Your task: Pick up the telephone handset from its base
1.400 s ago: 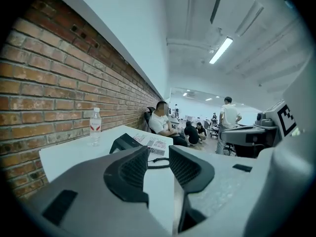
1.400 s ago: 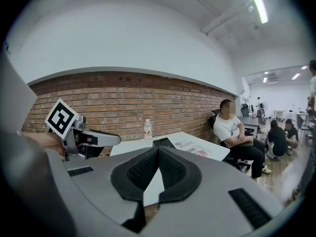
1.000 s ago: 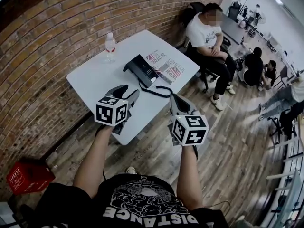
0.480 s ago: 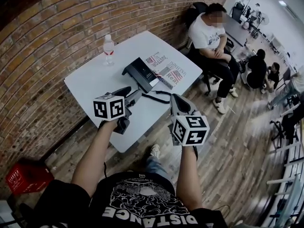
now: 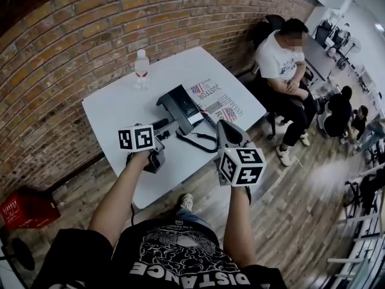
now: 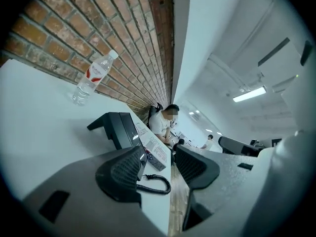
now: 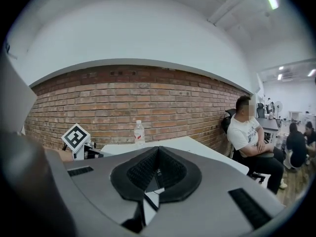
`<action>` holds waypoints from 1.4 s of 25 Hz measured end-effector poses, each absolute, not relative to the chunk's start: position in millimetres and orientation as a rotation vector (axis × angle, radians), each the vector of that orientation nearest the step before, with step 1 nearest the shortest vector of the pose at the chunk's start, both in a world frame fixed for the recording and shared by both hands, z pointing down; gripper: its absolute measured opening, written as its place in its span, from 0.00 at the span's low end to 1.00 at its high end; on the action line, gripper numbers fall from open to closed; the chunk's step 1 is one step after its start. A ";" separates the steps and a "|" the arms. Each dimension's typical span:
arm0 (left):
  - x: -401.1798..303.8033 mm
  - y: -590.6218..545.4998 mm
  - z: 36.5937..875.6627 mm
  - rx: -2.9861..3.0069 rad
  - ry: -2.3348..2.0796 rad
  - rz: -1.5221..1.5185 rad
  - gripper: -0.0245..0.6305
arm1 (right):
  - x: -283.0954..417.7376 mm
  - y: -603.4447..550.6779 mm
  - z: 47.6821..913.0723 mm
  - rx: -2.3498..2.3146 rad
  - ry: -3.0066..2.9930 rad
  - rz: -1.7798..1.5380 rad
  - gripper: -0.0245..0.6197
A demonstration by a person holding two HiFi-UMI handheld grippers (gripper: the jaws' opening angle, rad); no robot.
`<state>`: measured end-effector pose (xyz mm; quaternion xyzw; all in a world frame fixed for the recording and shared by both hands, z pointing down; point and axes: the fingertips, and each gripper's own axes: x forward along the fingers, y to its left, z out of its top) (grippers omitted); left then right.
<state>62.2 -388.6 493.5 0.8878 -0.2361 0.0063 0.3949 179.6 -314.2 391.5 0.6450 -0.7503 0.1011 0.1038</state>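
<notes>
A black telephone (image 5: 180, 106) stands on the white table (image 5: 114, 107), its handset (image 5: 170, 101) lying on the base and a coiled cord (image 5: 201, 141) trailing toward the near edge. My left gripper (image 5: 170, 126) hovers just short of the phone, jaws open with nothing between them. In the left gripper view the telephone (image 6: 114, 127) and cord (image 6: 155, 184) lie beyond the open left gripper (image 6: 160, 163). My right gripper (image 5: 224, 126) hangs off the table's near right edge, beside the cord. Its pads (image 7: 170, 174) meet at the tips, empty.
A water bottle (image 5: 141, 67) stands at the table's far side near the brick wall (image 5: 72, 35). A newspaper (image 5: 216, 98) lies right of the phone. A seated person (image 5: 289, 71) is beyond the table's right end. A red crate (image 5: 27, 208) sits on the floor at left.
Both grippers have moved forward toward the phone. The left one rolled, so its marker cube now faces differently, and came lower over the table.
</notes>
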 end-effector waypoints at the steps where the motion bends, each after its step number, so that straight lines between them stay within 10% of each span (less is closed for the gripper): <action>1: 64.7 -394.0 497.5 2.236 -0.604 0.009 0.35 | 184.7 -320.9 391.5 1.889 -2.222 0.297 0.04; 35: 86.5 -477.6 576.0 1.959 -0.693 -0.110 0.27 | 242.6 -442.8 446.0 1.561 -2.367 0.364 0.04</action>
